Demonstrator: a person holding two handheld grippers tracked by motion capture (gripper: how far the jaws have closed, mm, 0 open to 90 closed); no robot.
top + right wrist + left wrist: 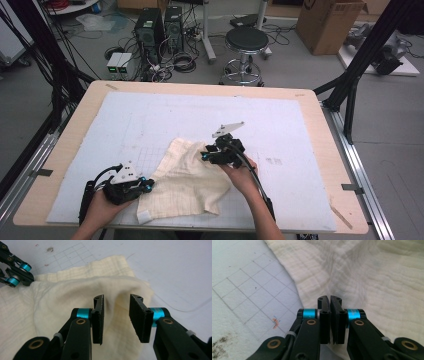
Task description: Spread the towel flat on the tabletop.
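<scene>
The cream cloth lies crumpled in the lower middle of the high view, on the white gridded mat that covers the tabletop; one corner points to the upper left and a small white tag shows at its lower left edge, too small to read. The left gripper sits at the cloth's left edge, and in the left gripper view its fingers are pressed together with only a thin seam between them; whether a bit of the cloth's edge is pinched there I cannot tell, since the fabric rises just beyond the tips. The right gripper hovers over the cloth's upper right part, and in the right gripper view its fingers stand partly apart, with a raised fold of cloth between them but not pressed by either pad. This looks like a folding or spreading job in which the right side is between grips. The next move seems to call for lowering the right fingers over that ridge, or an edge, and closing on a single layer while the left side keeps its place. No brand or writing can be read on the cloth or mat; only small red marks show on the grid.
</scene>
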